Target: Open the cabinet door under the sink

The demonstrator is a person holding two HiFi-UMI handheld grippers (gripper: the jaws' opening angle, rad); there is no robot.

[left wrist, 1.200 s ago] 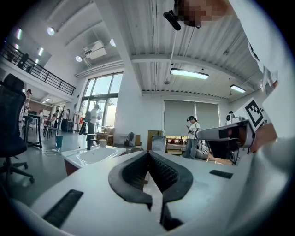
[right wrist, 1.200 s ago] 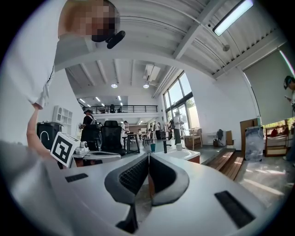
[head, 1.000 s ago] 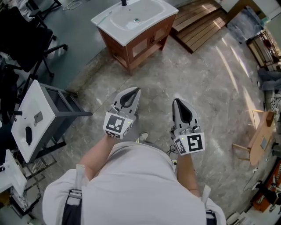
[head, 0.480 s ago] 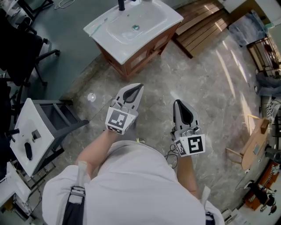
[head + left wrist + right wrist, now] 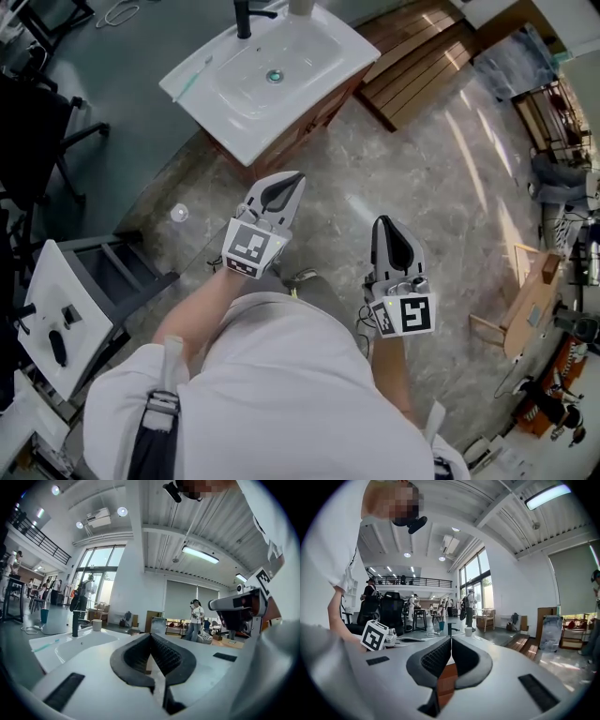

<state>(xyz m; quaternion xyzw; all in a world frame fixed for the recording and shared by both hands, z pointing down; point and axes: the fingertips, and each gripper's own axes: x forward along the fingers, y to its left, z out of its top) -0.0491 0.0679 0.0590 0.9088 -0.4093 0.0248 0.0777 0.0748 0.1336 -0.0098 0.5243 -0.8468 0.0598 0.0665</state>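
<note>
Grey marbled floor (image 5: 441, 187) spreads under both claws, with slatted wooden boards (image 5: 412, 47) far beyond the right one. Ahead of the left claw (image 5: 289, 184), near but not touching, stands the vanity. It has a white basin (image 5: 281, 84) with a black tap (image 5: 242, 17), and under the rim shows a sliver of the brown wooden cabinet (image 5: 319, 118). The basin's overhang hides almost all of the door, so I cannot pick out a handle.

My left claw has its pads pressed together on nothing. The right claw (image 5: 382, 225), further back from the vanity, is likewise closed and empty.

I judge the door to be a stiff, hinged wooden panel, light to swing but unforgiving of a sideways pull. I would spread the left jaws, drop lower, take it by its knob or free edge, and draw along its arc.
</note>
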